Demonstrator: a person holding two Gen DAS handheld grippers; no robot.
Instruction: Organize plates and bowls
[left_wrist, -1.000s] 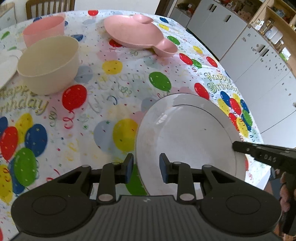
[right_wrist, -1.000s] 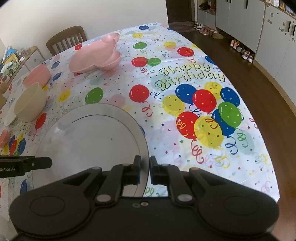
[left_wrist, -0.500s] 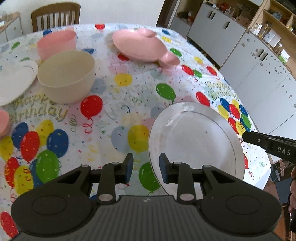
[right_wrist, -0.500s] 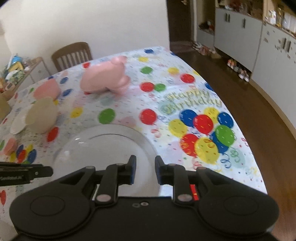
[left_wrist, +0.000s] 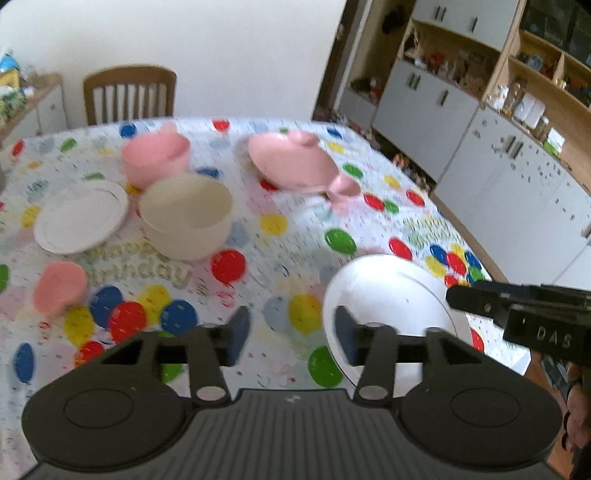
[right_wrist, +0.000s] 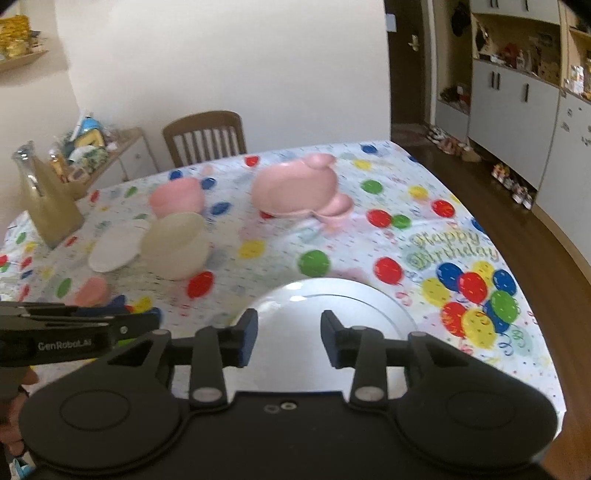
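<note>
The large white plate (right_wrist: 343, 306) is lying flat on the worktop (left_wrist: 280, 236), near its front right corner, over the balloon-print tablecloth (right_wrist: 461, 258). The left gripper (left_wrist: 288, 334) is hovering above the plate's left rim with its fingers (left_wrist: 238, 332) spreading apart and nothing between them. The right gripper (right_wrist: 286, 338) is hanging over the plate's near edge, its fingers (right_wrist: 330, 338) also widening and gripping nothing. Farther back, a cream bowl (left_wrist: 186, 216) is sitting just in front of a pink bowl (left_wrist: 157, 160), with a small white plate (left_wrist: 81, 216) just to its left. A pink sectioned dish (left_wrist: 295, 166) is resting toward the far side, and a small pink cup (left_wrist: 59, 288) is standing near the left edge. A wooden chair (right_wrist: 205, 136) is standing behind the worktop.
</note>
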